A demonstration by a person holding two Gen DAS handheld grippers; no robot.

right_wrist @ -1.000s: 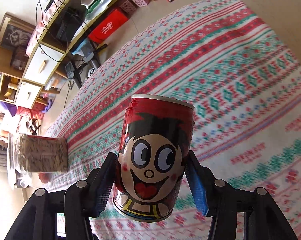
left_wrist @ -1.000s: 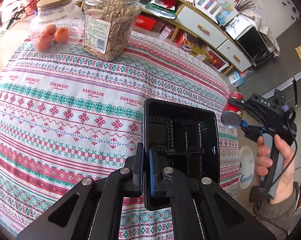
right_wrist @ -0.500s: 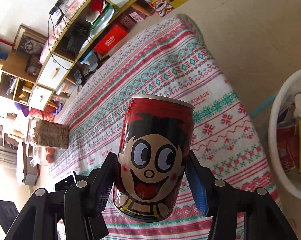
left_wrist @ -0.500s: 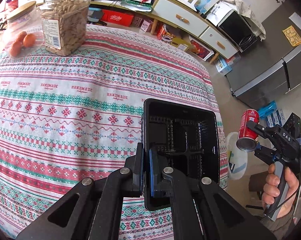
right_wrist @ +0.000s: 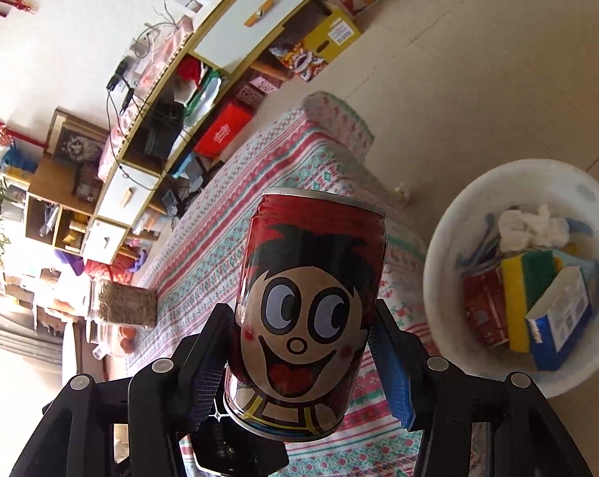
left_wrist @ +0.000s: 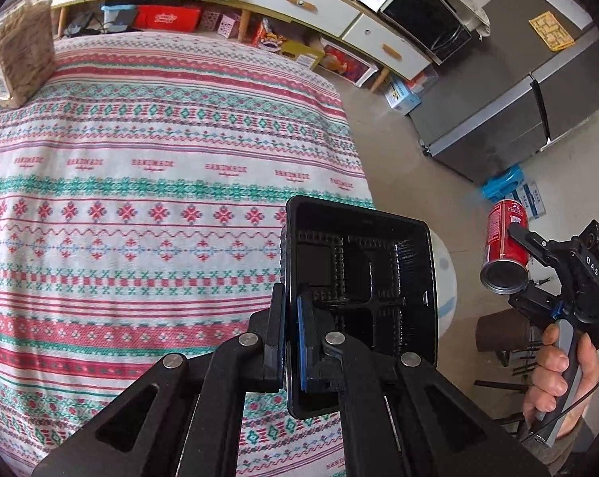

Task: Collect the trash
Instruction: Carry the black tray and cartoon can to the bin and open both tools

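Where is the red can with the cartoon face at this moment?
The red can is held in the right gripper, off the table beyond its edge, with the white trash bin to its right on the floor.

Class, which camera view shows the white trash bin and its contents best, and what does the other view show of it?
The right wrist view: the white trash bin stands open on the floor, with tissue, a sponge and cartons visible inside. In the left wrist view only a strip of its wall shows behind the black tray; its contents are hidden.
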